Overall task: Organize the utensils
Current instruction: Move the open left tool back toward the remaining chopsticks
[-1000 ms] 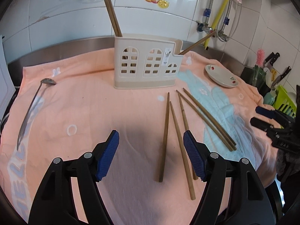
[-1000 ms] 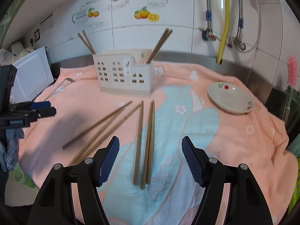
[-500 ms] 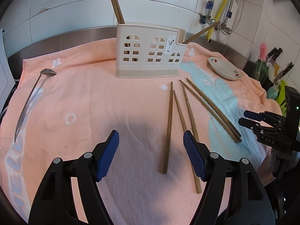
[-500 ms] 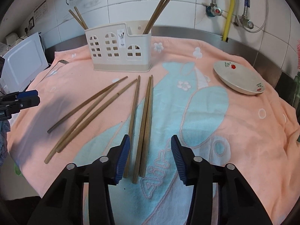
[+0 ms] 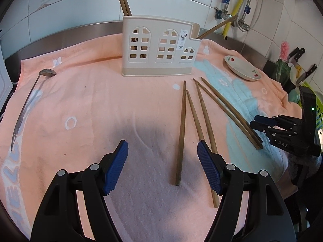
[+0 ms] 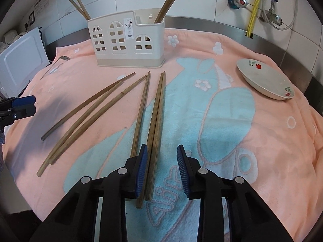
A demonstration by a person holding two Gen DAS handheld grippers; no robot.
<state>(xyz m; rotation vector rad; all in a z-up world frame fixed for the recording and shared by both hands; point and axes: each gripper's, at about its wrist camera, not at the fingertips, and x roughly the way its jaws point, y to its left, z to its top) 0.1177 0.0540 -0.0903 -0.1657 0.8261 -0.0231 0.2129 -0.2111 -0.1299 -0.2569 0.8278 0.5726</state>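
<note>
Since a moment ago the right claw [image 6: 161, 170] has come down and narrowed around the pair of chopsticks [image 6: 157, 119] lying on the towel-covered surface [image 6: 262, 141], not yet clamped, so pickup looks near, while the left claw [image 5: 162, 168] waits wide apart.

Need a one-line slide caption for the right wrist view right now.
Right gripper, jaws part open, straddling a chopstick pair on the towel, holder behind.

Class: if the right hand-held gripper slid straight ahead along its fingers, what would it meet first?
The right hand-held gripper already straddles the chopstick pair; beyond their tips, probably the utensil holder, though depth is unclear.
</note>
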